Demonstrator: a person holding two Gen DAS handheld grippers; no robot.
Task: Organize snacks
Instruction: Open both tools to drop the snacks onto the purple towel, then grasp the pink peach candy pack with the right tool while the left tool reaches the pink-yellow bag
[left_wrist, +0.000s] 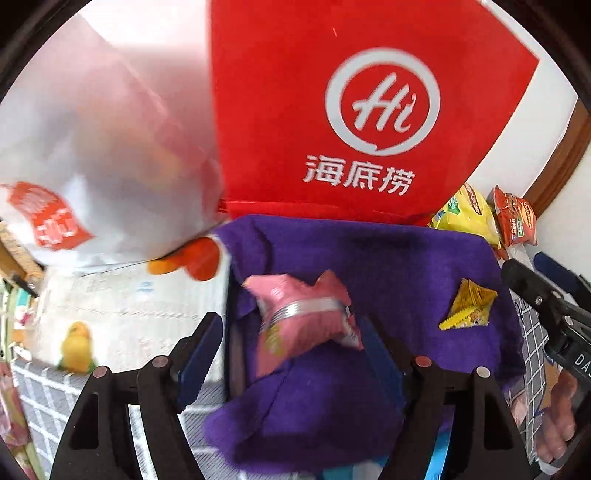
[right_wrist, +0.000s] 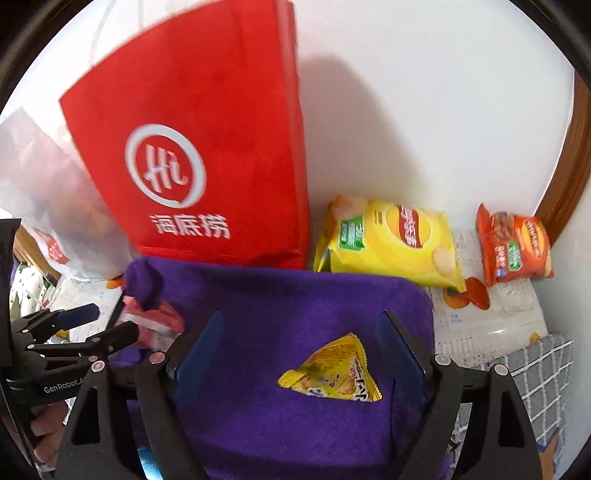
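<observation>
A pink snack packet (left_wrist: 306, 317) lies blurred on a purple towel (left_wrist: 399, 266), between the wide-apart fingers of my left gripper (left_wrist: 295, 354); whether they touch it I cannot tell. A small yellow triangular packet (left_wrist: 467, 308) lies on the towel to its right. In the right wrist view that yellow packet (right_wrist: 334, 373) sits between the open fingers of my right gripper (right_wrist: 303, 354), apart from both pads. The left gripper (right_wrist: 96, 332) shows at far left beside the pink packet (right_wrist: 155, 321). A yellow chip bag (right_wrist: 391, 240) and an orange-red chip bag (right_wrist: 515, 247) stand by the wall.
A tall red tote bag (left_wrist: 332, 110) stands behind the towel, also in the right wrist view (right_wrist: 192, 147). A white plastic bag (left_wrist: 92, 166) is at the left. A white wall (right_wrist: 424, 110) closes the back. A grey checked cloth (right_wrist: 543, 384) lies at right.
</observation>
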